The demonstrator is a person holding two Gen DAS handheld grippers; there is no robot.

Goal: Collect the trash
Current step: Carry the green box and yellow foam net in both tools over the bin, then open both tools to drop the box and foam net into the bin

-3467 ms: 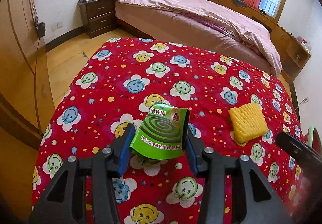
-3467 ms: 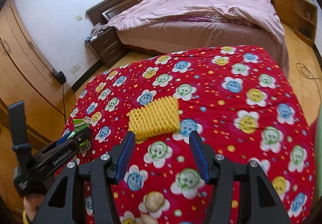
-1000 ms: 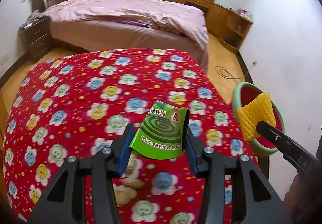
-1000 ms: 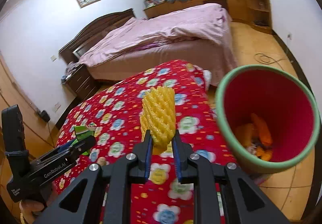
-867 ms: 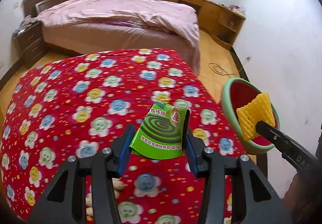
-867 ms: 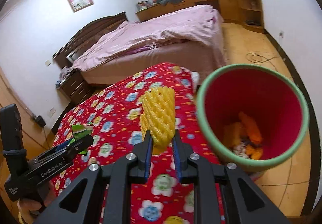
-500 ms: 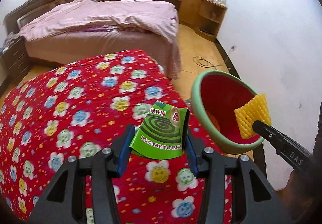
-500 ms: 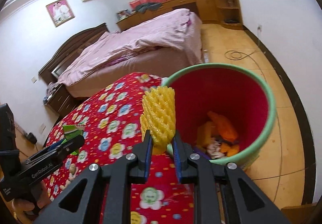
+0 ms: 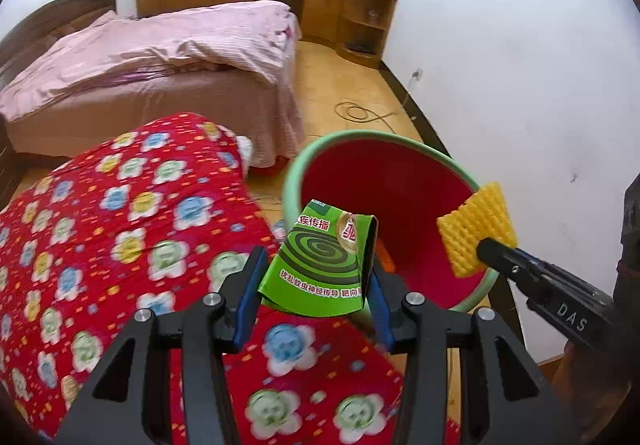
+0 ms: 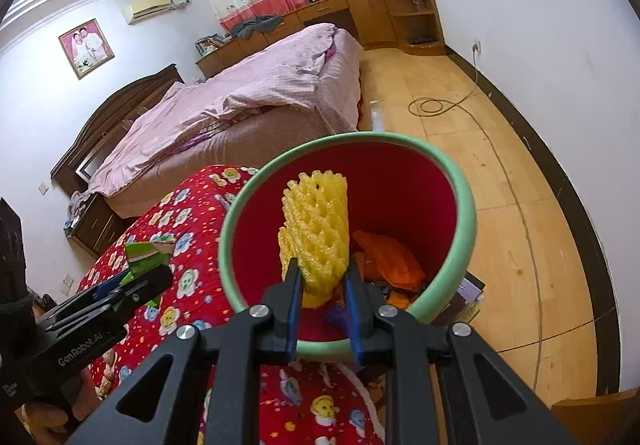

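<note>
My left gripper (image 9: 314, 287) is shut on a green mosquito-coil box (image 9: 324, 265) and holds it over the edge of the red flowered bedspread (image 9: 120, 245), just in front of the bin. The bin (image 9: 294, 173) has a green rim and a red inside, and stands on the floor beside the bed. My right gripper (image 10: 322, 295) is shut on a yellow foam fruit net (image 10: 314, 229) and holds it upright above the bin's (image 10: 466, 213) opening. Orange trash (image 10: 386, 255) lies in the bin's bottom. The left gripper and box also show in the right wrist view (image 10: 144, 257).
A bed with a pink cover (image 9: 160, 53) stands behind. Wooden cabinets (image 9: 352, 17) line the far wall. A cable (image 10: 434, 105) lies coiled on the wooden floor. A white wall (image 9: 520, 85) is close on the right of the bin.
Both grippers have swung right toward the bin with their loads. The foam net has moved from beside the bin's rim to above its opening. The box is now at the bin's near rim.
</note>
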